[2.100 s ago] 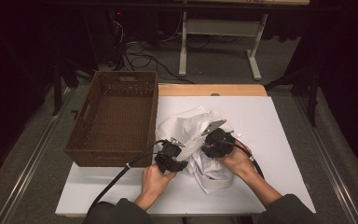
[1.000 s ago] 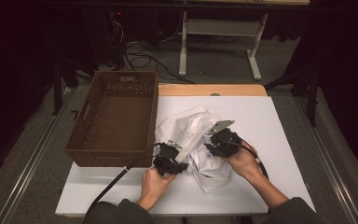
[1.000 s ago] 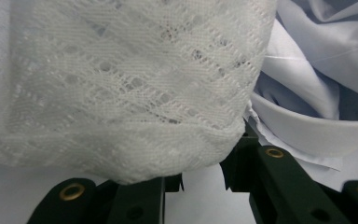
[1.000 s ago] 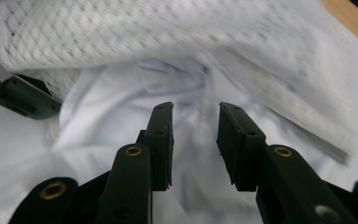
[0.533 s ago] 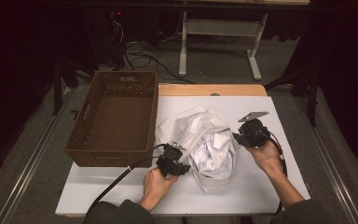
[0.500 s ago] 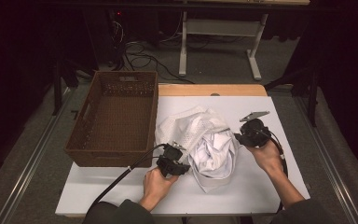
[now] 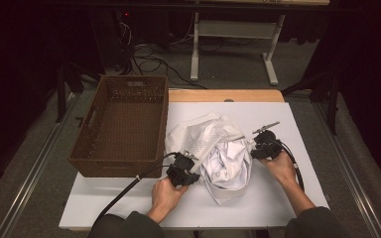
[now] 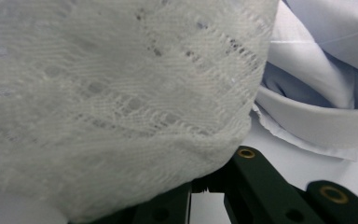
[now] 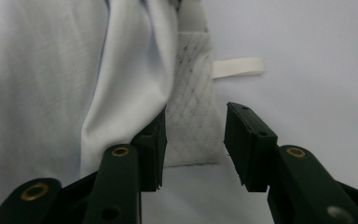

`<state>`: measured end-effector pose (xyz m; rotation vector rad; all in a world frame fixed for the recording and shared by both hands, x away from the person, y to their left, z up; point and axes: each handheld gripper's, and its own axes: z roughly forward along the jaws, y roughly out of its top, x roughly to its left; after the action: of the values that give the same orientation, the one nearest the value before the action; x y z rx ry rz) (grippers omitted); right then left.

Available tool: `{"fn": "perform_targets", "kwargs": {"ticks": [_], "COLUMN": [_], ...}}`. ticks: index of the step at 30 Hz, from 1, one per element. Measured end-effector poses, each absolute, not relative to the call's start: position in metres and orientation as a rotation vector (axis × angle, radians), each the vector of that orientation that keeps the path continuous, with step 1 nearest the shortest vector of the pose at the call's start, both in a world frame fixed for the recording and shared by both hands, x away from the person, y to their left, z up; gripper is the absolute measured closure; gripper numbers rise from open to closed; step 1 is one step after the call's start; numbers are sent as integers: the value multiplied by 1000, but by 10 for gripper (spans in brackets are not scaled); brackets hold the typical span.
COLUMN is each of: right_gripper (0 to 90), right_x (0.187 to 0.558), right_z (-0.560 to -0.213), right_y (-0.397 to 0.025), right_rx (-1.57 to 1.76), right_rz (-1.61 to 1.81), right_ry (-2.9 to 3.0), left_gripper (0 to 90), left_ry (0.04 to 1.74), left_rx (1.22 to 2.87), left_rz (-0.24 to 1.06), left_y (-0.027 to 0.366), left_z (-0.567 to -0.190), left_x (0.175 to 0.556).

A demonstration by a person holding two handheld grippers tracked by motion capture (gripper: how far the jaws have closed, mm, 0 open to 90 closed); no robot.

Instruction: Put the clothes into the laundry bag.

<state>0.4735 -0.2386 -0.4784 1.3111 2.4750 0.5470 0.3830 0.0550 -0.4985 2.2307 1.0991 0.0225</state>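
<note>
1. A crumpled heap of white clothing (image 7: 213, 148) lies on the white table (image 7: 287, 198), between the two grippers and touching both.
2. The heap has two kinds of cloth: a lacy, open-knit fabric (image 8: 112, 98) that drapes over the left gripper's jaws, and a smooth white shirt fabric (image 9: 42, 79) that bunches just beside the right gripper's left jaw.
3. The left gripper (image 7: 182, 171) sits at the heap's near-left edge, held in the person's left hand (image 7: 164, 194). In the left gripper view its jaws stand nearly together with only a thin slit between them, and the lacy cloth hangs over their tips; whether any cloth is pinched in them I cannot tell.
4. The right gripper (image 9: 193, 144) rests at the heap's right edge, held in the right hand (image 7: 283, 166). Its jaws stand apart with a clear gap, and a textured strip of cloth (image 9: 193, 116) lies on the table in that gap, not clamped.
5. A small white loop tab (image 9: 237, 66) sticks out beyond the strip, ahead of the right gripper.
6. A brown woven basket (image 7: 124, 163) stands just beyond and to the left of the left gripper, near the heap.
</note>
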Motion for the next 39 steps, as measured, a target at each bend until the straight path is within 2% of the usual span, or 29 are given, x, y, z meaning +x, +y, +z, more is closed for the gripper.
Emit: {"fn": "perform_targets", "kwargs": {"ticks": [2, 5, 6, 18, 21, 26, 28, 31, 33, 35, 39], "right_gripper": [672, 864, 900, 900, 824, 784, 780, 763, 746, 731, 718], "right_x": [473, 470, 467, 412, 404, 393, 388, 387, 389, 393, 399], "right_z": [-483, -481, -481, -474, -465, -438, -432, -431, -435, -439, -442], "right_y": [-237, -238, -238, -256, -255, -243, -232, -213, -201, -189, -166], "right_rx": [1290, 1264, 1246, 1230, 1219, 1110, 1040, 943, 908, 892, 826], "right_rz": [538, 525, 517, 556, 619, 766, 795, 790, 778, 760, 751], "right_ry": [2504, 2532, 2540, 2553, 2561, 2553, 2563, 2607, 2639, 2666, 2692], "left_gripper": [891, 892, 892, 893, 891, 887, 844, 695, 658, 672, 814], "left_ry": [1098, 1105, 1113, 1139, 1132, 1098, 1094, 1068, 1066, 1070, 1057], "left_rx": [2232, 2237, 2232, 2214, 2257, 2307, 2315, 2307, 2307, 2302, 2276], "left_rz": [23, 33, 36, 82, 108, 135, 104, 71, 69, 91, 91], "left_y": [55, 57, 58, 53, 58, 58, 56, 51, 51, 52, 51], "left_z": [-498, -499, -501, -498, -496, -490, -493, -498, -498, -499, -501], "left_x": [383, 386, 387, 410, 410, 400, 399, 395, 394, 396, 397]}}
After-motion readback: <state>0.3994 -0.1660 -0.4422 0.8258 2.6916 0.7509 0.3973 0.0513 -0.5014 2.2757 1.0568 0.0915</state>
